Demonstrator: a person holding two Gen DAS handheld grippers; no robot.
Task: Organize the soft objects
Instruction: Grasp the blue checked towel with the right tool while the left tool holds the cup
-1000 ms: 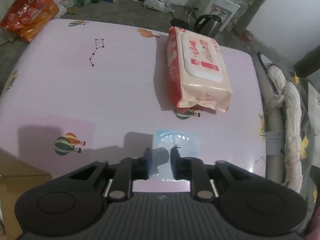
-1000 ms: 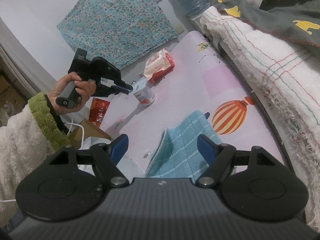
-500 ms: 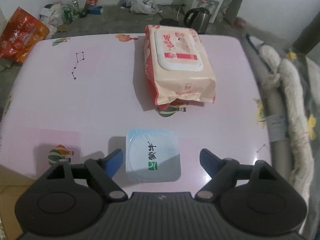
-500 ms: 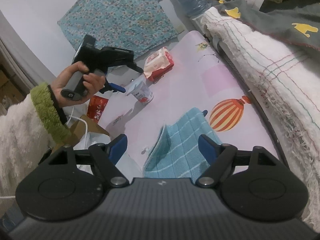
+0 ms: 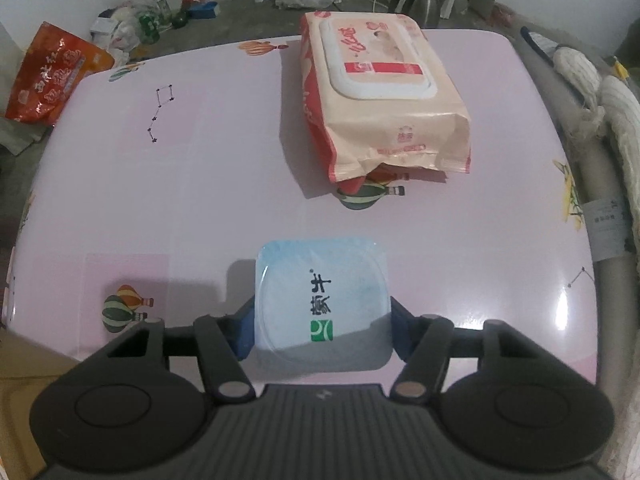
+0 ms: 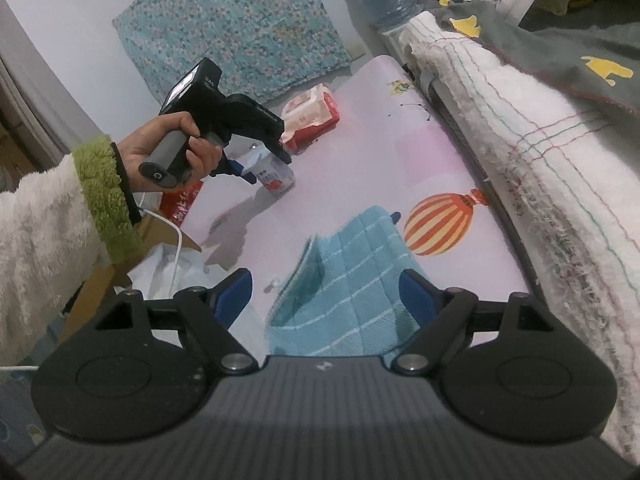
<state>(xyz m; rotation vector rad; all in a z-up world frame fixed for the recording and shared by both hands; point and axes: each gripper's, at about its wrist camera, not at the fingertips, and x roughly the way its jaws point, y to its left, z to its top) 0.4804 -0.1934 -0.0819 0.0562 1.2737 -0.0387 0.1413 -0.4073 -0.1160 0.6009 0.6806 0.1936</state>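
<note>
A yoghurt cup (image 5: 322, 302) with a pale blue foil lid stands on the pink table (image 5: 180, 184). My left gripper (image 5: 322, 330) has its blue pads (image 5: 242, 332) against the cup's two sides. The cup also shows in the right wrist view (image 6: 276, 178). A red and cream pack of wet wipes (image 5: 380, 92) lies flat beyond the cup and shows in the right wrist view (image 6: 310, 116). My right gripper (image 6: 324, 300) is open above a folded light blue towel (image 6: 352, 276) lying near the table's edge.
A white blanket and a grey cloth (image 6: 520, 92) are piled along the table's right side. A cardboard box (image 6: 120, 256) and a white bag stand at the left. A red snack bag (image 5: 48, 76), a kettle (image 5: 416, 0) and clutter lie on the floor beyond.
My left gripper was shut above the cup, then opened wide, came down around it and closed onto its sides. The right gripper stays open over the towel.
</note>
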